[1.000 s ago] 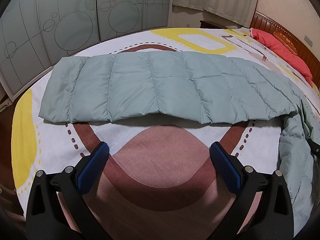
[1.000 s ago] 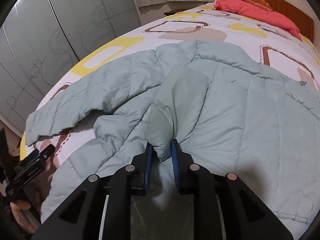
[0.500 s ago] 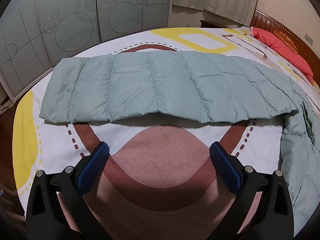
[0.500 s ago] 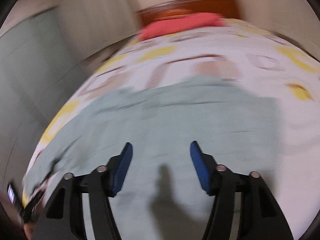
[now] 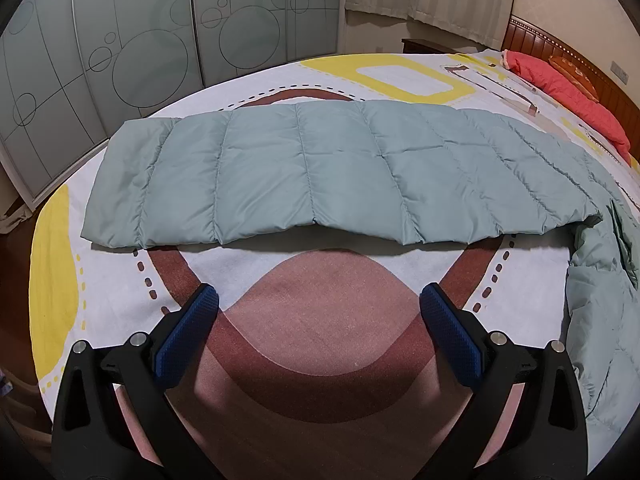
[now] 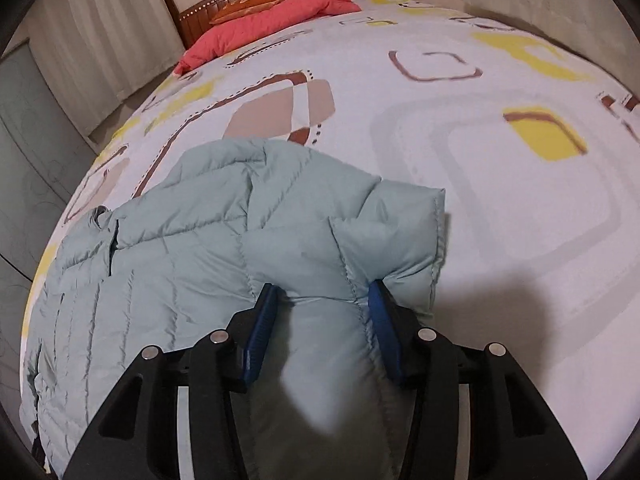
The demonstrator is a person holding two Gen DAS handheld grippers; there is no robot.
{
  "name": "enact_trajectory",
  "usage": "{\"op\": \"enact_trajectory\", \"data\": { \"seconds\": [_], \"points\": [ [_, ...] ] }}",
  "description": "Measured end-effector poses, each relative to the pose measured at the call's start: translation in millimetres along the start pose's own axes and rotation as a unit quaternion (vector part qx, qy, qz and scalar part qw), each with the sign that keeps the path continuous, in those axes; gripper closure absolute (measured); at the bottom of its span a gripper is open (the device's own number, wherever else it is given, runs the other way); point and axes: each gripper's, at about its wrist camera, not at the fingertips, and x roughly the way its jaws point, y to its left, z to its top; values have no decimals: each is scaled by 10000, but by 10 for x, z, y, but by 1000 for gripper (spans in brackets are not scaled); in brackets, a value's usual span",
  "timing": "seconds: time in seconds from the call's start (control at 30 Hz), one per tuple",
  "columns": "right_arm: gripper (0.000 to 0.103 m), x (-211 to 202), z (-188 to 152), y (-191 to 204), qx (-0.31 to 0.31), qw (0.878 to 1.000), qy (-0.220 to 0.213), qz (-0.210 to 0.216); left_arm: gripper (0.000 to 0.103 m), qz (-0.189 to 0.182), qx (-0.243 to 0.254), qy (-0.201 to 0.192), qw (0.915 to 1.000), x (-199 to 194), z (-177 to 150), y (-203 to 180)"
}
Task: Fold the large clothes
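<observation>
Puffy down jacket (image 6: 200,264) spread on bed (image 6: 480,184); soft, light, slippery.
Right gripper (image 6: 320,320) closing around sleeve cuff; left gripper (image 5: 318,336) released, empty. Best pinched at stitched seams.

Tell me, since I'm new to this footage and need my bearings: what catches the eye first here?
The pale green puffer jacket dominates, one quilted sleeve stretched flat across the patterned bedspread ahead of the wide-open left gripper. On the right wrist view, the right gripper straddles a puffy fold of the jacket, its jaws closing. A coral-red pillow lies by the wooden headboard.
</observation>
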Motion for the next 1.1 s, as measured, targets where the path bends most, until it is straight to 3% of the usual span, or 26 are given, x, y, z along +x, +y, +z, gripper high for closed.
{"op": "enact_trajectory", "data": {
  "seconds": [0.13, 0.23, 0.33, 0.47, 0.57, 0.67, 0.73, 0.83, 0.97, 1.1],
  "points": [
    [55, -261, -126, 41, -13, 9993, -383, -29, 2, 30, 18, -4, 10000, 5, -2, -6],
    [54, 15, -216, 27, -151, 9999, -10, -49, 2, 40, 26, 1, 10000, 1, -2, -3],
    [54, -167, -196, 54, -129, 9997, -123, -193, 2, 15, 8, -6, 10000, -2, -6, -5],
    [54, -523, -376, 211, -182, 9988, -450, -53, 2, 27, 16, -5, 10000, 4, -10, 4],
    [53, -244, -564, 254, -410, 9990, -4, -185, 2, 30, 17, -4, 10000, 1, -9, -2],
    [53, -368, -587, 350, -533, 9975, -134, -450, 2, 2, -1, 0, 10000, 1, -12, 9],
    [52, -510, -600, 371, -384, 9986, -283, -235, 2, 5, -3, 0, 10000, -4, -17, -1],
    [42, -408, -671, 357, -379, 9984, -208, -353, 2, -19, -19, 13, 10000, -3, -15, 7],
    [39, -300, -705, 341, -416, 9981, -240, -376, 2, -324, -207, 134, 9992, -27, 22, 110],
    [37, -314, -763, 389, -441, 9979, -299, -365, 2, -975, -800, -19, 9920, -100, 35, 380]
  ]
}}
